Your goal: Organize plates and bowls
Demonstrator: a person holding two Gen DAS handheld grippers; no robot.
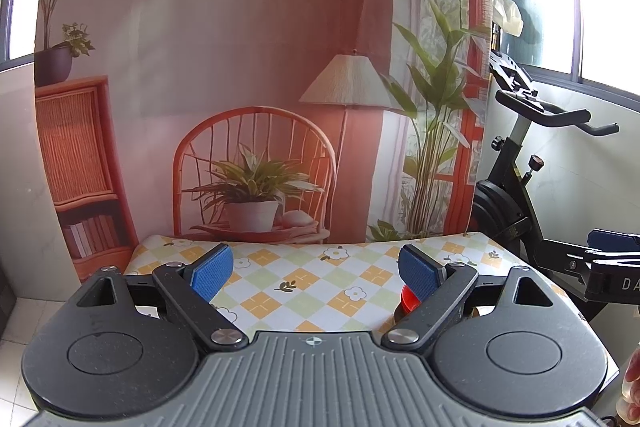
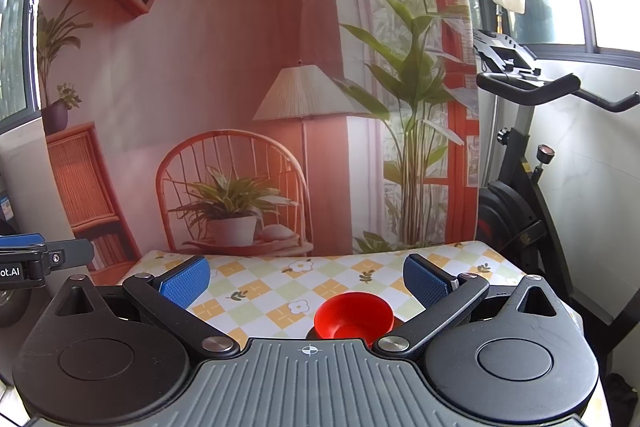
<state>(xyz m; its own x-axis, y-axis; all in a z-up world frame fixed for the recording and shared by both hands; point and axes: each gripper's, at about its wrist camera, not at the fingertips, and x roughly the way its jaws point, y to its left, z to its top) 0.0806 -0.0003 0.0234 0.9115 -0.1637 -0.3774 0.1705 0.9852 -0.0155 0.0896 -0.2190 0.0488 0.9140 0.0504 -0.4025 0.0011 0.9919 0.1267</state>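
Both tools were spread wide and held nothing. The left tool (image 1: 316, 269) hung over the near edge of the worktop (image 1: 280, 279), its blue pads well apart. The right tool (image 2: 306, 281) was likewise released and raised above the checked cloth.

The red bowl (image 2: 353, 315) sat on the worktop toward 5 o'clock in the right wrist view, just ahead of the tool body and nearer the right pad than the left. In the left wrist view only a sliver of it showed, at about 4 o'clock, mostly hidden behind the right finger of that tool. Something dark lay under the bowl, possibly a plate or a second dish; too little showed to tell.

The bowl stood upright with its mouth open to the ceiling. Being round, it had no long axis across the worktop; its only axis ran vertically through the base, so any approach angle around the rim would serve equally.

The step in hand was judged to be the first reach for the bowl, most naturally by the right tool. To do it well, that tool would need to shift toward the bowl, drop one pad inside the wall and one outside, and pinch the rim gently. A fast closure on a smooth, flared wall could squeeze the bowl out or tip it.
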